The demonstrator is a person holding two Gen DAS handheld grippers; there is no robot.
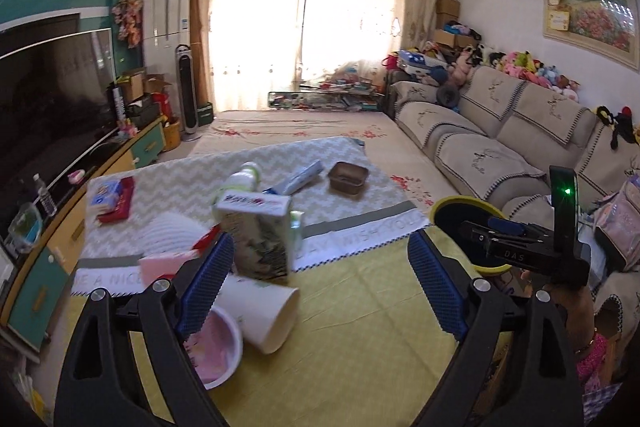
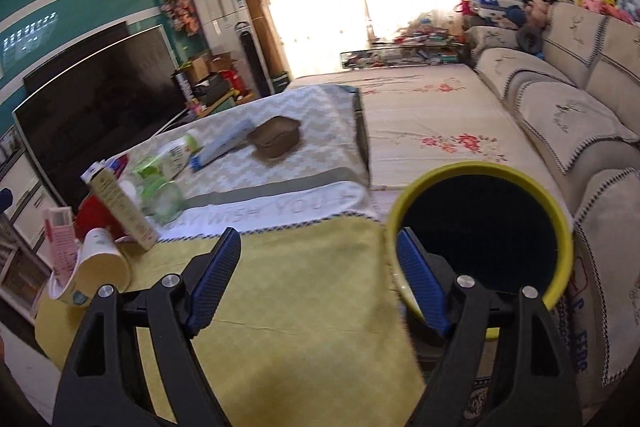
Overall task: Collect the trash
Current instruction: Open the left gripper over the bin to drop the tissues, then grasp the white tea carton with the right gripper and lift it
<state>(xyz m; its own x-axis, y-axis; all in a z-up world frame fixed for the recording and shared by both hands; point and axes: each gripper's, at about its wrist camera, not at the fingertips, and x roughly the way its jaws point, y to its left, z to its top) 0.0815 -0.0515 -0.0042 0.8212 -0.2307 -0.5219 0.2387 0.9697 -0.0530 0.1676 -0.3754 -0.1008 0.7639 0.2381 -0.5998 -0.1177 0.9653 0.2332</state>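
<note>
We find the left gripper (image 1: 320, 279) with its jaws spread wide and nothing between them, hanging above the yellow cloth (image 1: 360, 307) at the near end of the table. The right gripper (image 2: 320, 279) is likewise spread and holds nothing; its right finger stands in front of the near rim of the yellow-rimmed bin (image 2: 484, 227), though we cannot tell whether it touches it.

The trash lies on the left and middle of the table. A carton (image 1: 256, 239) stands tilted just beyond the left gripper's left finger. A paper cup (image 1: 264, 311) lies on its side in front of the carton, mouth to the right, beside a pink bowl (image 1: 216, 347). A pale bottle (image 1: 244, 181) lies behind the carton. Farther off, on the zigzag cloth (image 1: 180, 183), we note a tube-shaped packet (image 1: 300, 177) and a brown tray (image 1: 347, 179) side by side. A red packet (image 1: 114, 199) lies at the far left edge.

The bin stands off the table's right near corner, next to the sofa (image 1: 500, 131).
</note>
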